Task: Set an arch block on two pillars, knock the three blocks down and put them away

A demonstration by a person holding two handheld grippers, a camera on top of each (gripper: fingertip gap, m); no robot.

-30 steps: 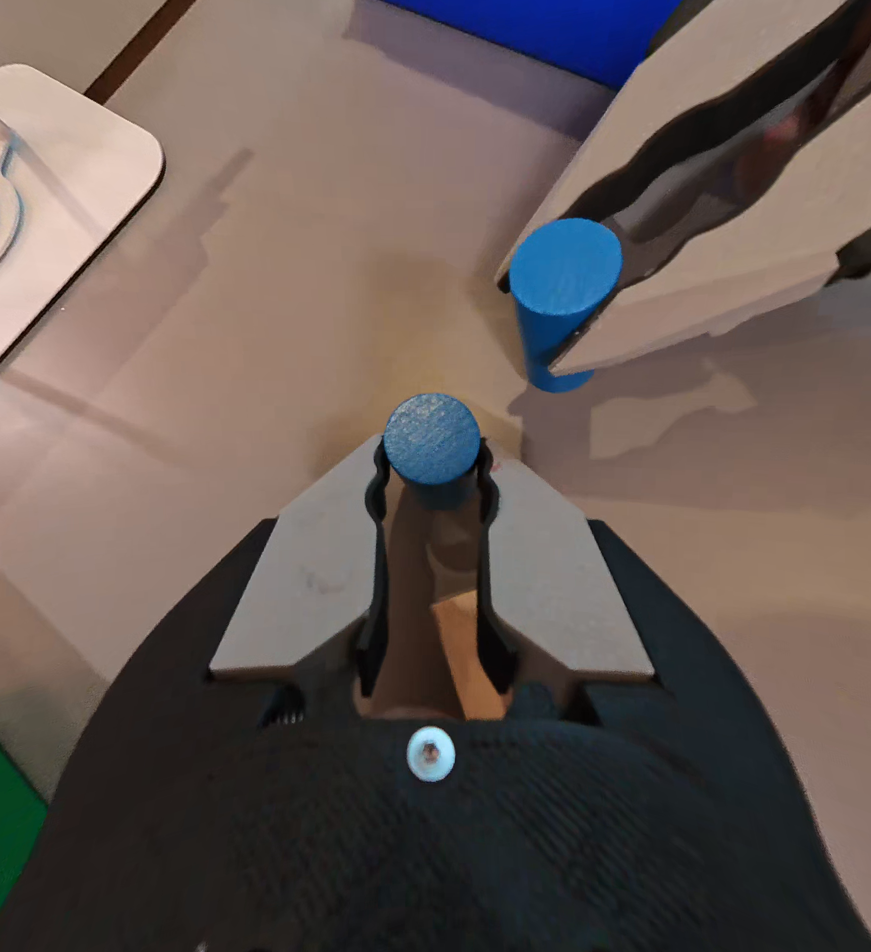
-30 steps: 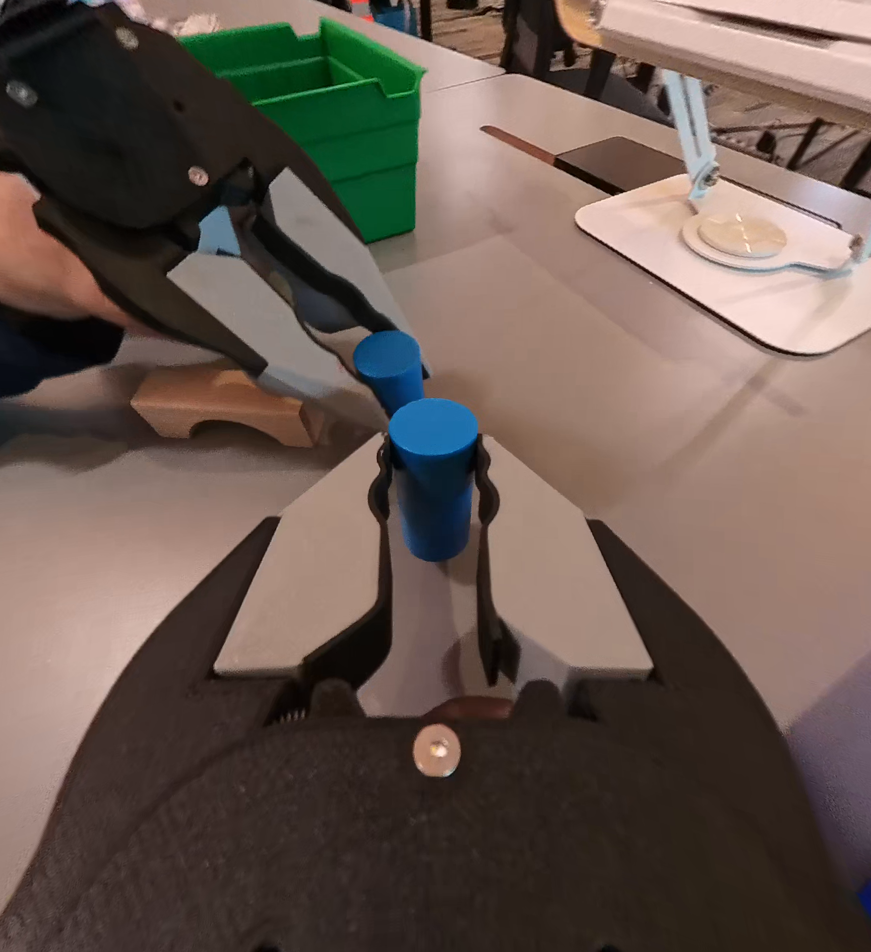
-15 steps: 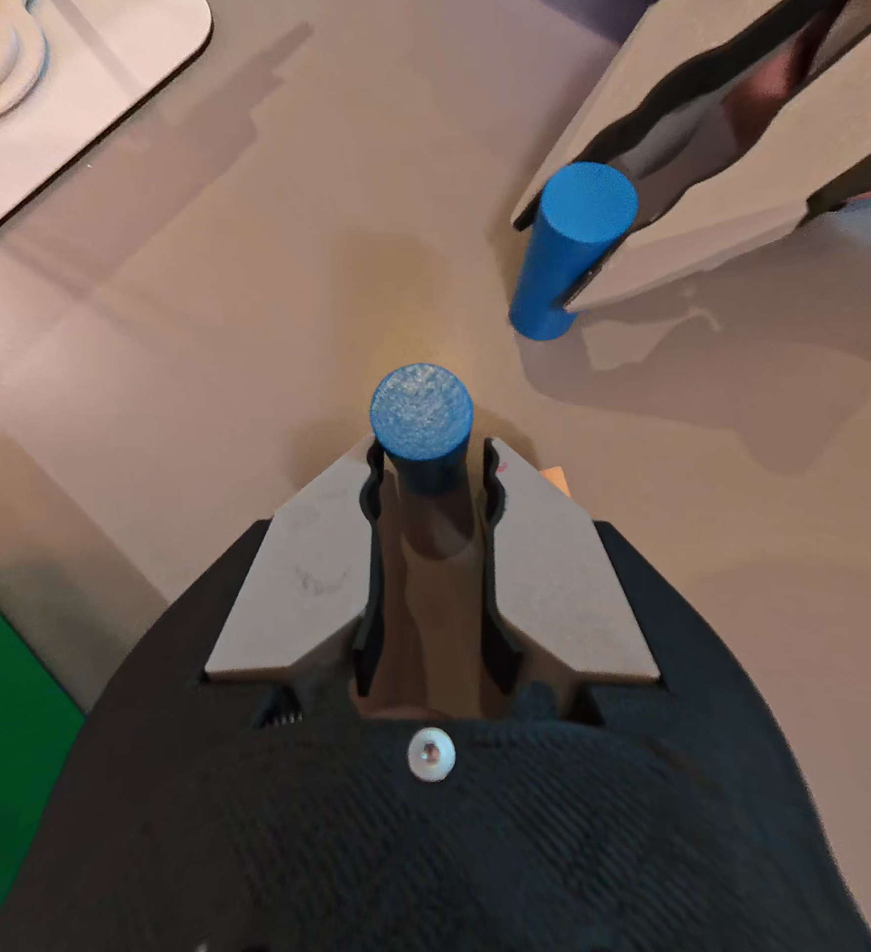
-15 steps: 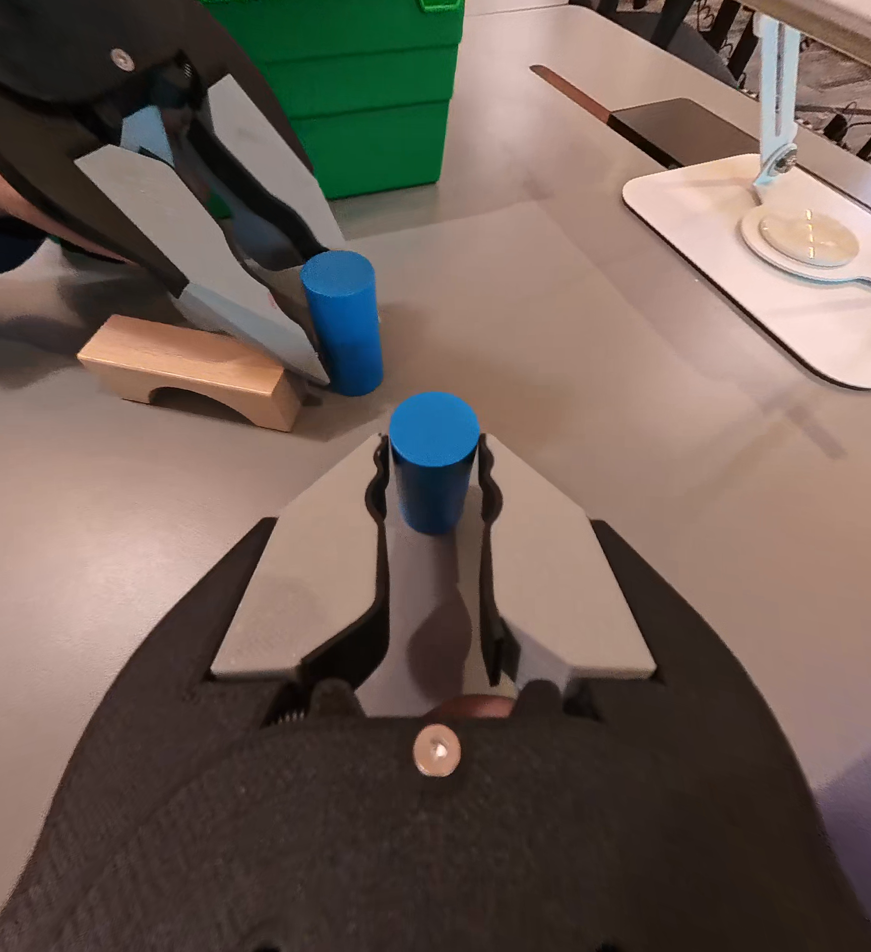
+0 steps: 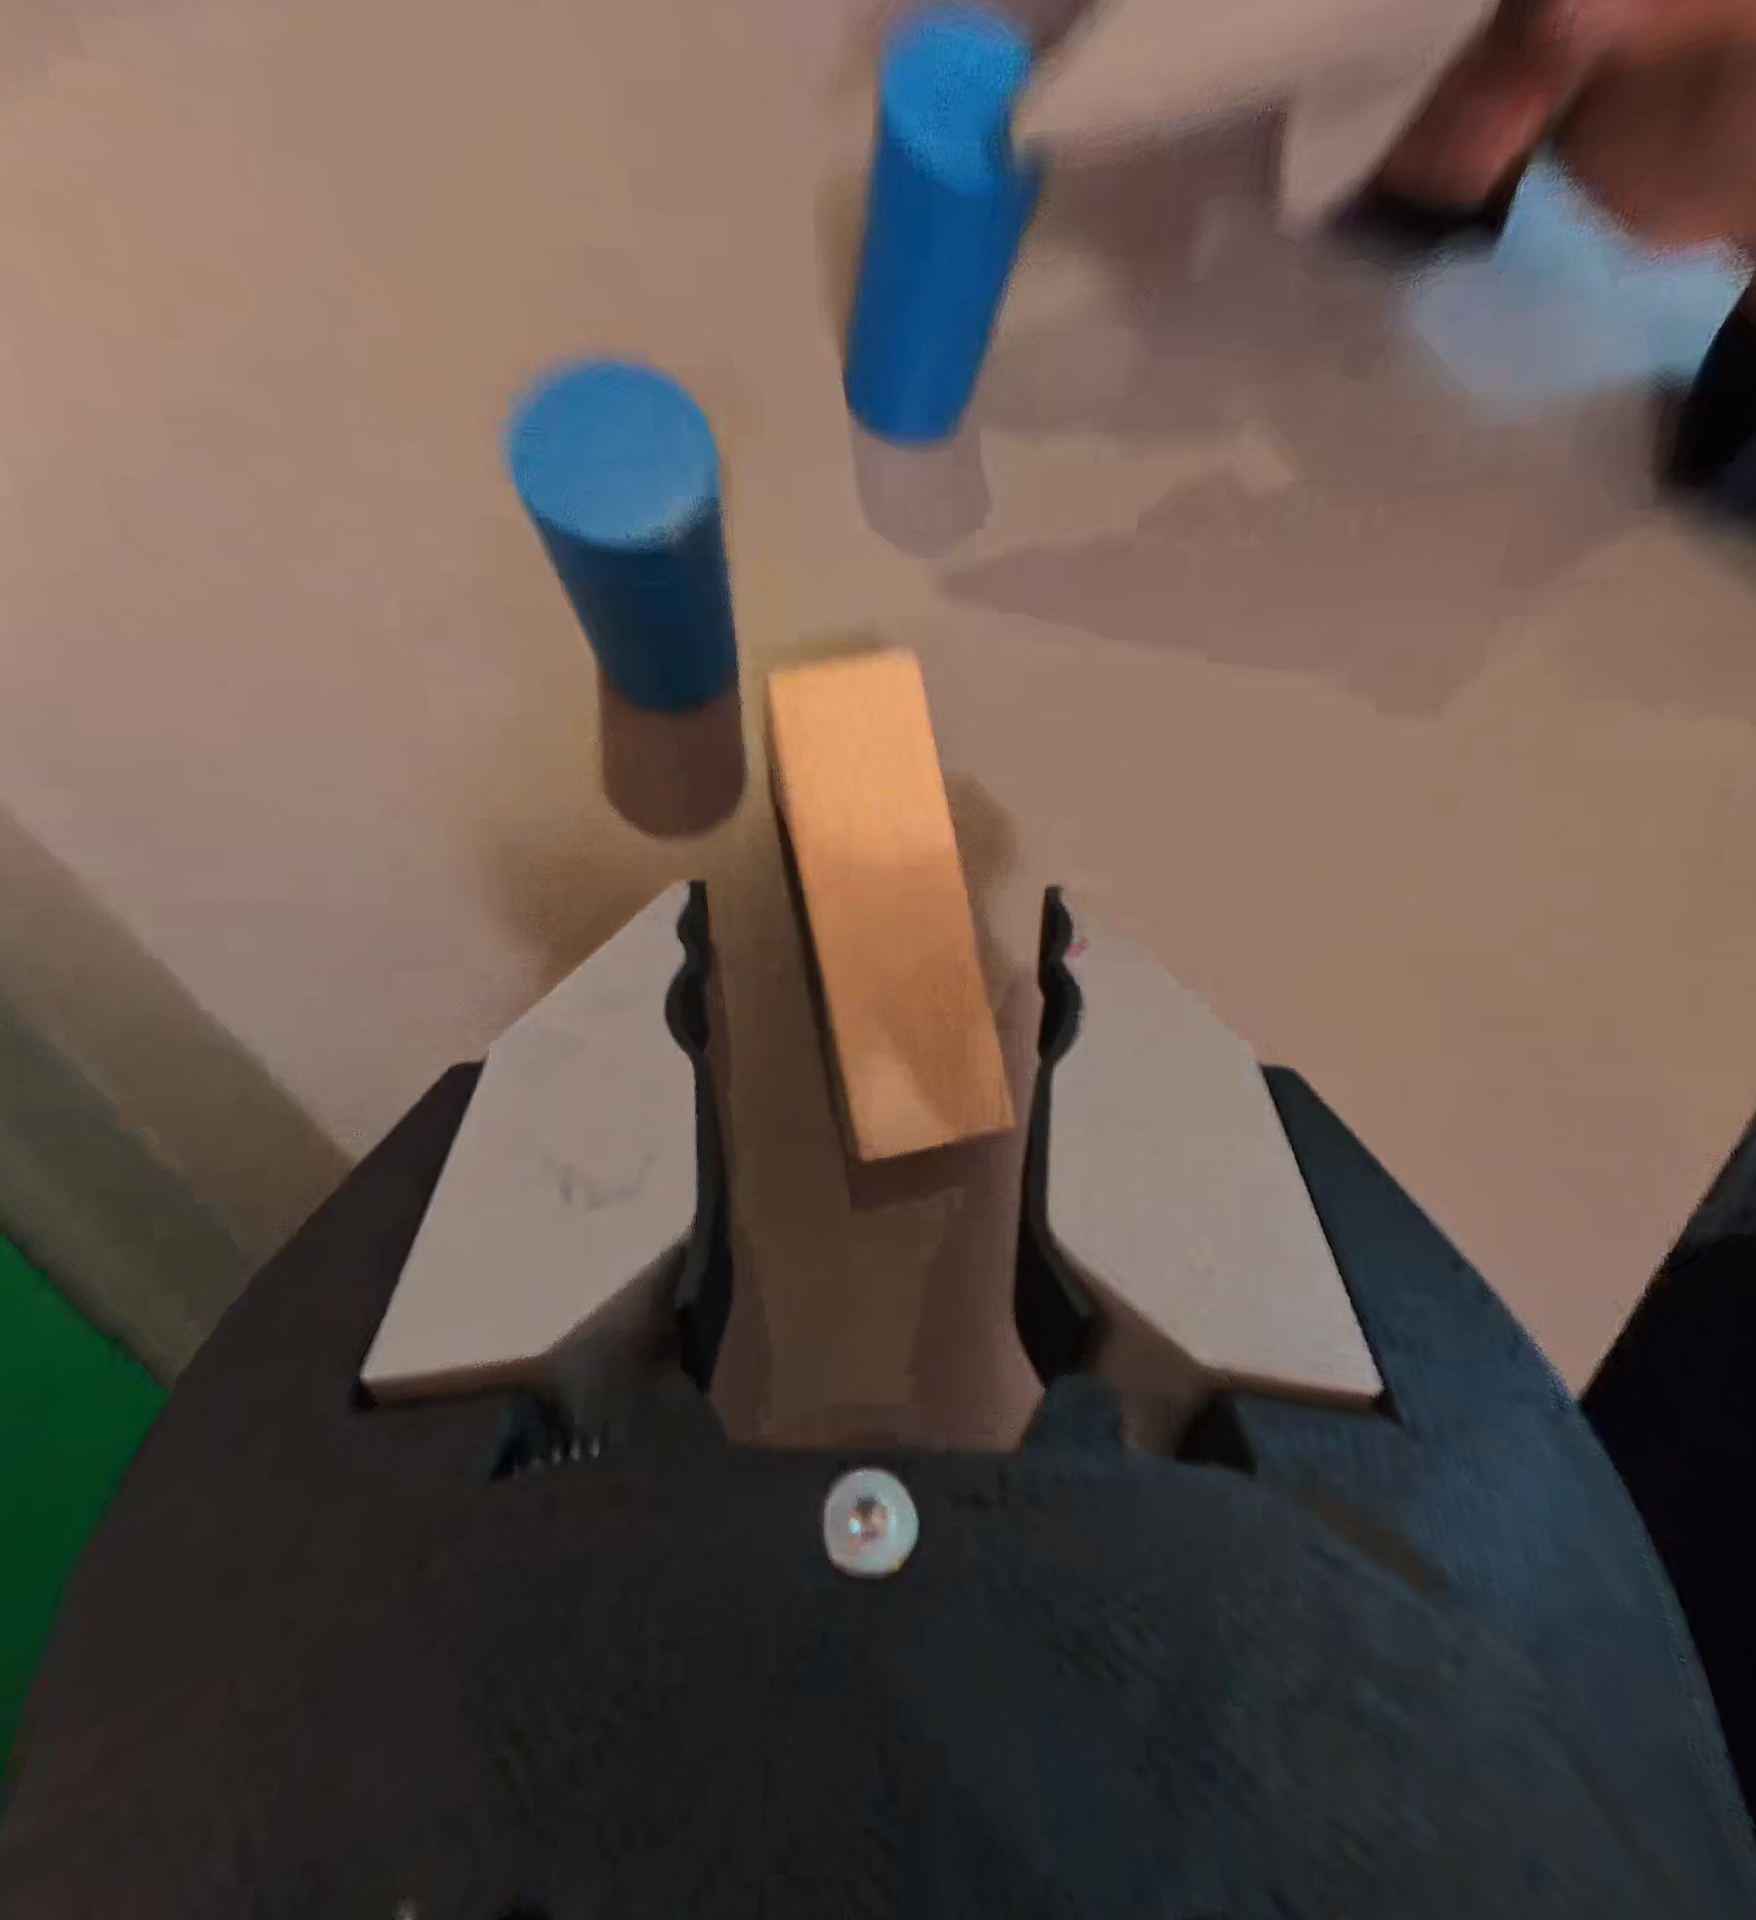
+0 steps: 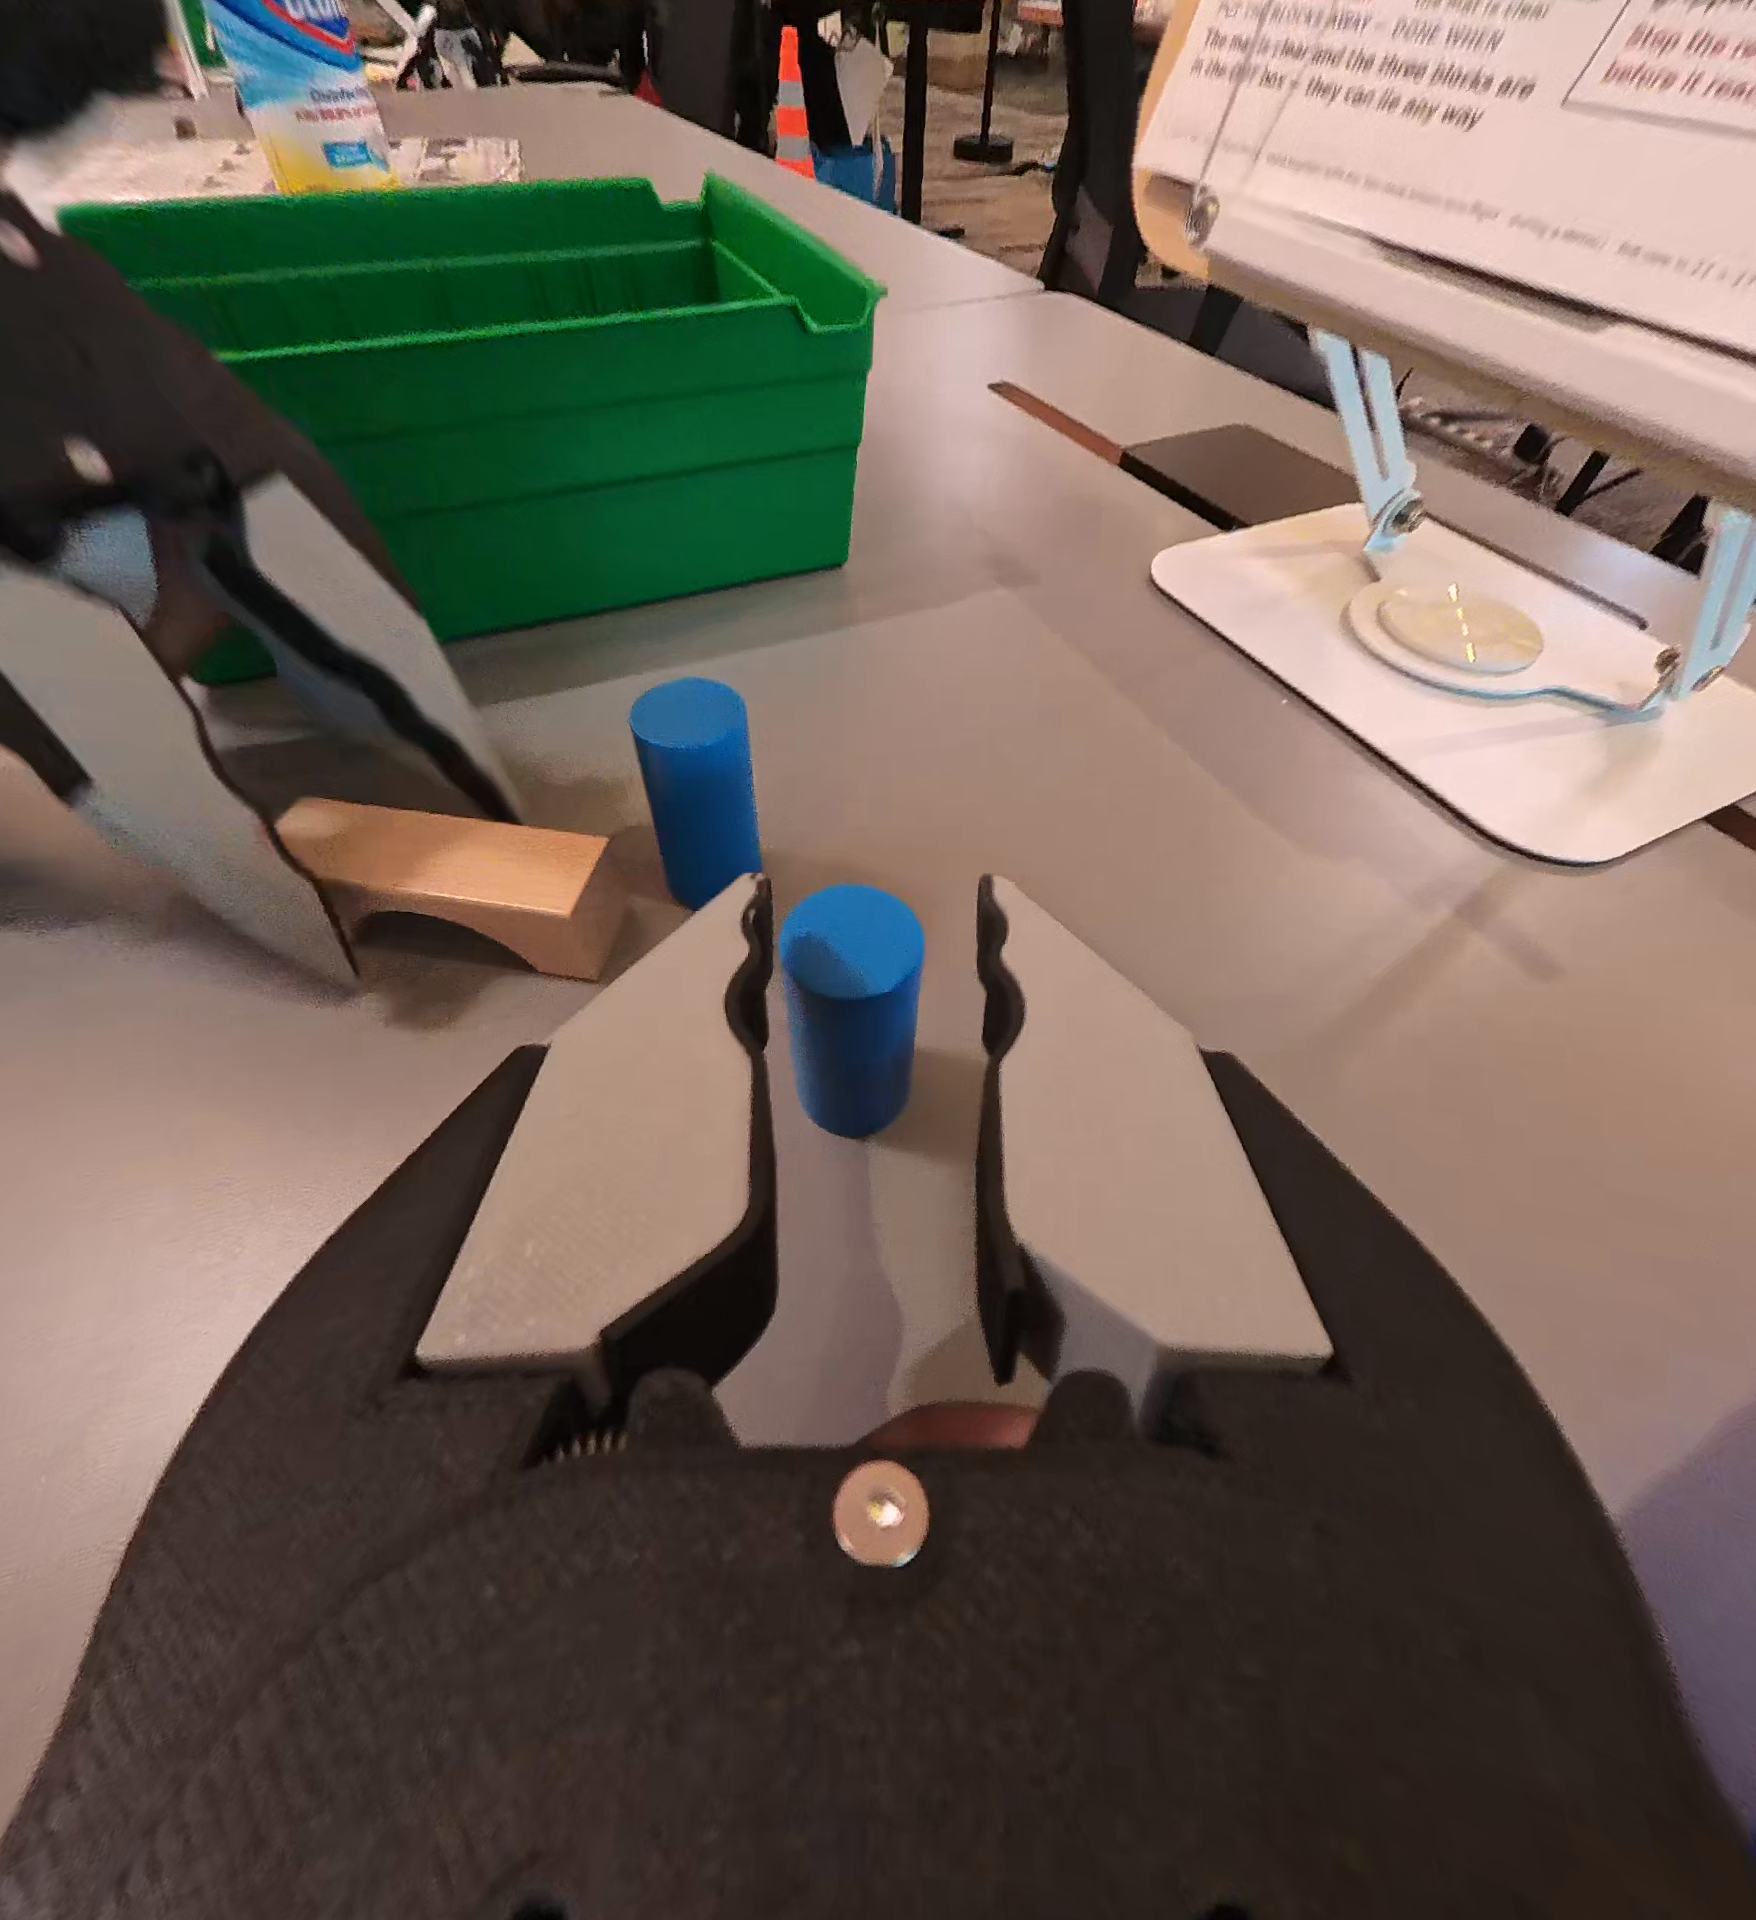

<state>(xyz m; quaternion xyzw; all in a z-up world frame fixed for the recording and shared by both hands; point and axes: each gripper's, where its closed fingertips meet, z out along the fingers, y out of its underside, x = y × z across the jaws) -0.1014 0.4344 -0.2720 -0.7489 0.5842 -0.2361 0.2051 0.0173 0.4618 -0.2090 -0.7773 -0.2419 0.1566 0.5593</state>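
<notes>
Both blue pillars (image 6: 695, 790) (image 6: 851, 1008) stand upright mid-worktop (image 6: 1217, 987). Right gripper (image 6: 866, 914) fingers spread around one without touching; left gripper (image 5: 872, 914) fingers wide over the wooden arch block (image 5: 879, 894) lying beside them.

Recording lab: grey tables (image 6: 1217, 935), instruction stand (image 6: 1476, 665), traffic cone (image 6: 793, 104).

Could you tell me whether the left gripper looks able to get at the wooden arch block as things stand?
Probably yes. The left gripper is open, its jaws either side of the arch block, which lies flat on the table. Nothing sits between them; the nearest blue pillar stands just off to one side.
</notes>
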